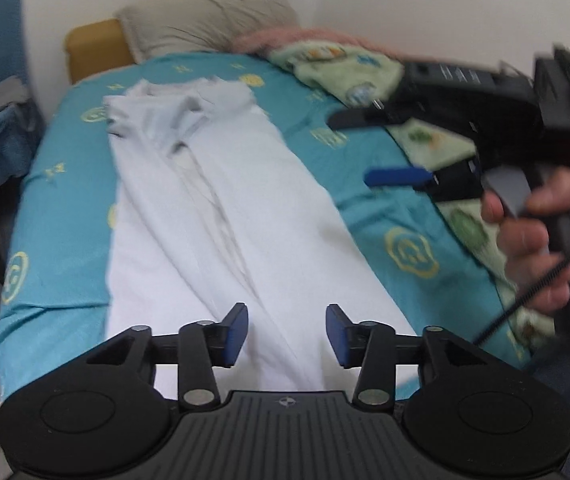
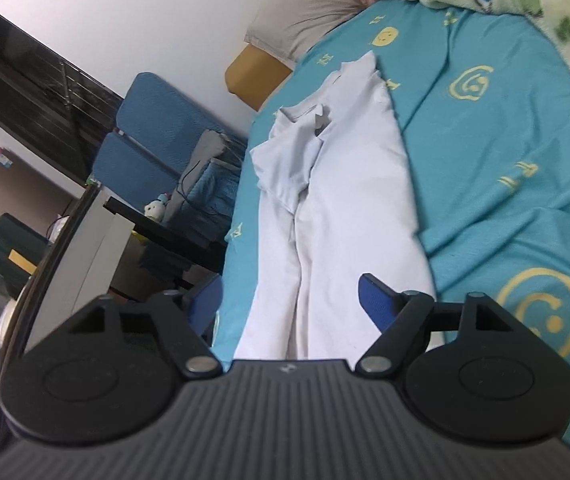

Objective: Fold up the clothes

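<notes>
A white collared shirt (image 1: 221,208) lies lengthwise on the teal bed sheet (image 1: 65,200), both sides folded in toward the middle and the collar at the far end. My left gripper (image 1: 287,334) hovers over the shirt's near hem, open, with nothing between its blue pads (image 1: 237,332). The right gripper (image 1: 369,148) shows at the right of the left wrist view, held by a hand (image 1: 537,240), open and above the sheet beside the shirt. In the right wrist view the right gripper (image 2: 289,304) is open over the shirt (image 2: 337,200) near its hem, holding nothing.
A grey pillow (image 1: 205,20) and a green patterned blanket (image 1: 365,68) lie at the bed's far end and right side. A blue chair (image 2: 145,136) and a cluttered dark desk (image 2: 157,228) stand left of the bed. The wall (image 1: 405,0) runs behind.
</notes>
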